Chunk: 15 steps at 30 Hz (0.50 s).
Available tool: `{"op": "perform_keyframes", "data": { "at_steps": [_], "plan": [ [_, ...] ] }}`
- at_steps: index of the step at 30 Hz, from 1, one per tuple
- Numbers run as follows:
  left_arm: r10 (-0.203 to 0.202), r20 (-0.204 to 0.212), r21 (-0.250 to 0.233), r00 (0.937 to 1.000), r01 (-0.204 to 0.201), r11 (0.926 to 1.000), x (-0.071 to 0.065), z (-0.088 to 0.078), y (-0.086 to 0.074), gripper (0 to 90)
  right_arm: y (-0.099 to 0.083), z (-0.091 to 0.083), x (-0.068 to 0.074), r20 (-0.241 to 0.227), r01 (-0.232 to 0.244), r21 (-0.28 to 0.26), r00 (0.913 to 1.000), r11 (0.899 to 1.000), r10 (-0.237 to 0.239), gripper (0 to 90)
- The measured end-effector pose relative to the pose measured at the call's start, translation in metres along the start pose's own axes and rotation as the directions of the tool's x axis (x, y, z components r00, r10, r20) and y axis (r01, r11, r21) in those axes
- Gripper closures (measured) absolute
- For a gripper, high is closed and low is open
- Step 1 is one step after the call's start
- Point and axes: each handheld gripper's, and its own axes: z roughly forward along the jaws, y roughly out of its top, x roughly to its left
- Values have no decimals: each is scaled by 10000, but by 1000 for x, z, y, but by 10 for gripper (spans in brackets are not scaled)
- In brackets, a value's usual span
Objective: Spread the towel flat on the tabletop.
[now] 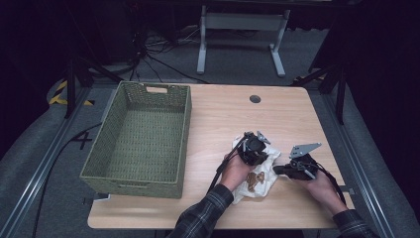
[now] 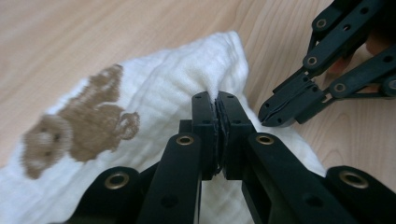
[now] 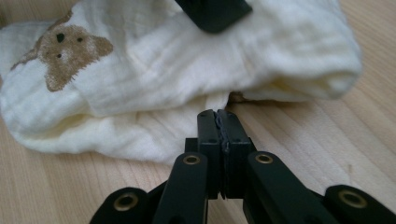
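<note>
Grey floor [image 1: 237, 64], dark surroundings

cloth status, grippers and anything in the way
Left gripper shut on the white bear-print cloth. Right gripper shut on its edge. Cloth crumpled on table. Green basket apart, nothing in the way.

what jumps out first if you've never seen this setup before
The eye goes first to the white cloth with a brown bear print, crumpled near the front right of the wooden table. Both jaw pairs are pinched on it: the left hand-held gripper on a raised fold, the right hand-held gripper on its lower edge. Next comes the green woven basket, standing on the table's left side.
</note>
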Motion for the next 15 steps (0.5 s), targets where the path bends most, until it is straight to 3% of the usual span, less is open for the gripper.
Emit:
{"op": "perform_keyframes", "data": {
  "at_steps": [5, 10, 13, 15],
  "plan": [
    [35, -526, -294, 9986, -50, 9996, 7, -24, -3, 871, -2, -13, -2, 278, -148, -303, 9995, 9994, 156, 900],
    [-451, -1051, -489, 9934, 401, 9980, 18, -43, -16, 871, -9, -27, -5, 630, -283, -493, 9975, 9984, 314, 900],
    [-769, -1059, -495, 9914, 720, 9962, 25, -49, -25, 871, -15, -34, -3, 682, -405, -630, 9967, 9972, 448, 900],
    [-772, -1014, -276, 9919, 747, 9968, 26, -50, -31, 871, -17, -38, 0, 643, -445, -754, 9967, 9962, 494, 900]
  ]
}}
